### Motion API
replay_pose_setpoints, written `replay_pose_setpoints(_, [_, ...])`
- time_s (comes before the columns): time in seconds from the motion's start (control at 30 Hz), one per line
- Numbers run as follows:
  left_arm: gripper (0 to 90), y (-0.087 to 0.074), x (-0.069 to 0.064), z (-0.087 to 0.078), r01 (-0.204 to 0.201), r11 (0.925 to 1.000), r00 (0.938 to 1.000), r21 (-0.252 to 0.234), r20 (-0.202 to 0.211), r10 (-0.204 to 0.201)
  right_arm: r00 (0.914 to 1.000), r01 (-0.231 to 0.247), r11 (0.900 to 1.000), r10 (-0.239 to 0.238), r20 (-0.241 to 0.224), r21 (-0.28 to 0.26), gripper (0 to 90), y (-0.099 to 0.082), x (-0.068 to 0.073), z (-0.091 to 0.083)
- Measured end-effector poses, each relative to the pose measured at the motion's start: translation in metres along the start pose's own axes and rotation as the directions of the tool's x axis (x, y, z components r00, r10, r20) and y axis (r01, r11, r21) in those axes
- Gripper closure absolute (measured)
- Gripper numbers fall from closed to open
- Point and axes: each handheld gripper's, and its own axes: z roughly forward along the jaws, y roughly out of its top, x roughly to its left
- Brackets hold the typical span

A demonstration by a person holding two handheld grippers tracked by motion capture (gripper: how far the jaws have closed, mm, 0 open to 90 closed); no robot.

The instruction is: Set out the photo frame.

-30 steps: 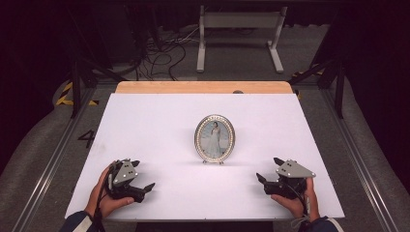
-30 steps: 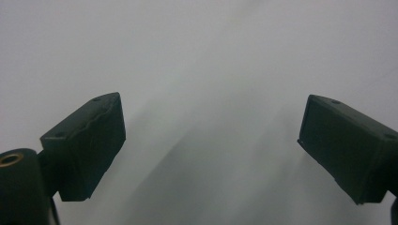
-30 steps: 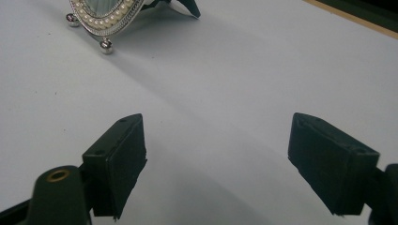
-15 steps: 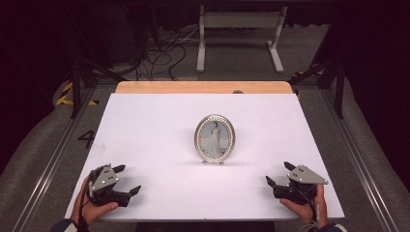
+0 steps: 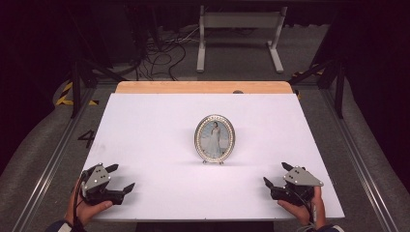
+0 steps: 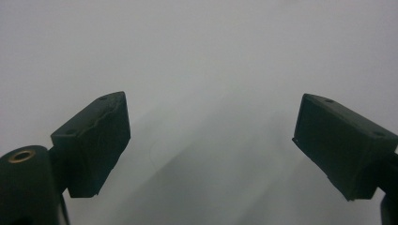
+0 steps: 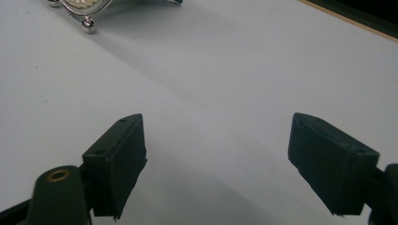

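Note:
An oval silver picture frame (image 5: 214, 138) with a portrait stands upright near the middle of the white table (image 5: 159, 125). Its small ball foot and lower rim (image 7: 87, 9) show at the top left of the right gripper view. My left gripper (image 5: 121, 178) rests at the front left corner, open, with bare white table between its jaws (image 6: 211, 140). My right gripper (image 5: 276, 175) sits at the front right, also open and holding nothing (image 7: 216, 154). Both are well in front of the frame and apart from it.
A wooden strip (image 5: 203, 87) edges the table's far side. Beyond it the floor holds tangled cables (image 5: 159, 48) and a white metal stand (image 5: 239, 34). Metal rails (image 5: 53, 159) run along both sides of the table.
Both hands have drawn back toward the table's front edge and outward, the left to the left corner, the right to the right. The picture frame has not moved.

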Motion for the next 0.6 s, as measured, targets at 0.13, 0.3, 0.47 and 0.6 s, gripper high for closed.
replay_pose_setpoints(0.13, [11.7, 0.0003, -0.0001, 0.0003, 0.003, 1.0, 1.0, -0.005, 0.002, -0.003, 1.0, 0.004, 1.0, -0.004, -0.004, 0.002, 19.8, -0.0003, 0.0009, -0.0002])
replay_pose_setpoints(0.3, [11.6, 0.0018, -0.0011, -0.0004, -0.008, 0.9999, 1.0, -0.014, 0.002, 0.008, 1.0, 0.001, 1.0, -0.001, -0.002, 0.004, 19.8, -0.0011, 0.0001, 0.0002])
replay_pose_setpoints(0.47, [11.7, 0.0024, -0.0022, -0.0021, -0.007, 0.9996, 1.0, -0.026, 0.0, 0.007, 1.0, 0.003, 1.0, -0.003, 0.007, -0.002, 19.8, -0.0006, 0.0007, -0.0009])
replay_pose_setpoints(0.6, [11.7, 0.0027, -0.0024, -0.003, -0.01, 0.9995, 0.9999, -0.03, -0.004, 0.01, 0.9997, -0.001, 0.9999, 0.001, 0.026, -0.01, 19.8, -0.0002, -0.0002, -0.0022])
